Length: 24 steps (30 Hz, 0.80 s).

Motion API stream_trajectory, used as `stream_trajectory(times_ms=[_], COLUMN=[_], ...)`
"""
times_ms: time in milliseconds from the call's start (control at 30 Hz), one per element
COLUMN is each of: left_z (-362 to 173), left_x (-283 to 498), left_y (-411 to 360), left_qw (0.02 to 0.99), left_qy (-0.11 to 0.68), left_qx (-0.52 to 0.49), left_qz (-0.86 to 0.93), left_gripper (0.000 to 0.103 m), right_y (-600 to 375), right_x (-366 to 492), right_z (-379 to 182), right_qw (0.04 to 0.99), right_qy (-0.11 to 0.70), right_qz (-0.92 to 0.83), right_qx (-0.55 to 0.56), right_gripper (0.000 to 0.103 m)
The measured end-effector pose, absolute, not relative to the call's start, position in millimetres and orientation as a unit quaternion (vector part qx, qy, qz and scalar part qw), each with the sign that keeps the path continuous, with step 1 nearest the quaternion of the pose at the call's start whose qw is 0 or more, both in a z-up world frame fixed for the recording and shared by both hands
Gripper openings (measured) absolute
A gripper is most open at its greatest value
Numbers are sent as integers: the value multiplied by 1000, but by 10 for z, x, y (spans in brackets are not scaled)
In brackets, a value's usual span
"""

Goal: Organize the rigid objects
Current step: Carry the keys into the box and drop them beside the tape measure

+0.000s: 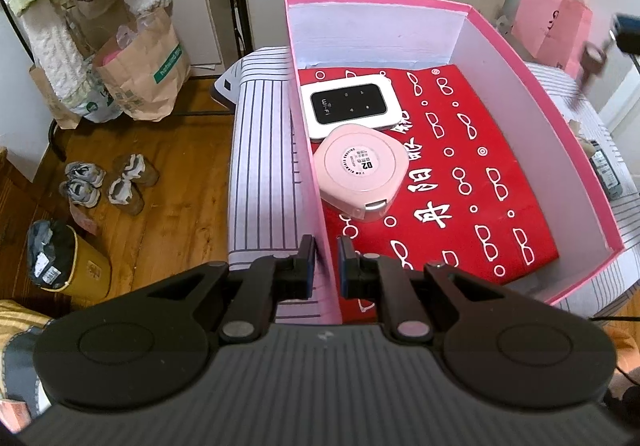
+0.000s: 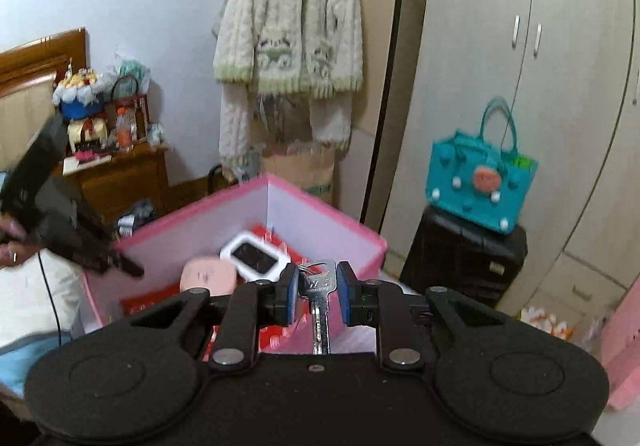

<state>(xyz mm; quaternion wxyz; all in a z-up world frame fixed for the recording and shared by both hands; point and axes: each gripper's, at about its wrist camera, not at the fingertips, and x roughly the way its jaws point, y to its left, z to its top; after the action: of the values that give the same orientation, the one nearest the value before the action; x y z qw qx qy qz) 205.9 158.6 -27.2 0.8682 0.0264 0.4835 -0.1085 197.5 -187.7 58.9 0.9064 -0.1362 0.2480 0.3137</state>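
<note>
A pink box point(image 1: 516, 58) with a red patterned lining stands on a striped surface. Inside lie a white WiFi router point(image 1: 349, 105) and a pink rounded case point(image 1: 361, 173). My left gripper point(image 1: 326, 264) is shut on the box's left wall at the near corner. My right gripper point(image 2: 318, 288) is shut on a silver key point(image 2: 320, 298) and holds it above the box's near corner point(image 2: 256, 214). The router point(image 2: 256, 256) and the pink case point(image 2: 208, 274) also show in the right wrist view. The left gripper shows there at the box's left side point(image 2: 124, 264).
A teal handbag point(image 2: 480, 186) sits on a black suitcase point(image 2: 464, 258) beside the wardrobe. A pink paper bag point(image 1: 552, 26) stands at the back right. Paper bags point(image 1: 140, 78), shoes point(image 1: 104, 182) and a bin point(image 1: 68, 262) are on the wooden floor at the left.
</note>
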Motion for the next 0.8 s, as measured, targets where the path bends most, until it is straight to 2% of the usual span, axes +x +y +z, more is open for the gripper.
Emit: stream_trajectory(times_ms=[333, 600, 800], left_z=[-236, -221, -219], left_x=[2014, 2004, 1994], left_y=[1643, 1655, 1642], left_qw=[868, 867, 868], left_qy=[480, 480, 480], left_qx=[24, 19, 20], left_qz=[-127, -129, -124], left_gripper=[11, 11, 11], right_y=[-1262, -796, -780], right_x=[2254, 2562, 2760], right_z=[261, -323, -436], right_qw=[872, 866, 852], right_qy=[287, 346, 395], right_qz=[384, 334, 326], right_qx=[-102, -137, -110], right_gripper=[24, 24, 26])
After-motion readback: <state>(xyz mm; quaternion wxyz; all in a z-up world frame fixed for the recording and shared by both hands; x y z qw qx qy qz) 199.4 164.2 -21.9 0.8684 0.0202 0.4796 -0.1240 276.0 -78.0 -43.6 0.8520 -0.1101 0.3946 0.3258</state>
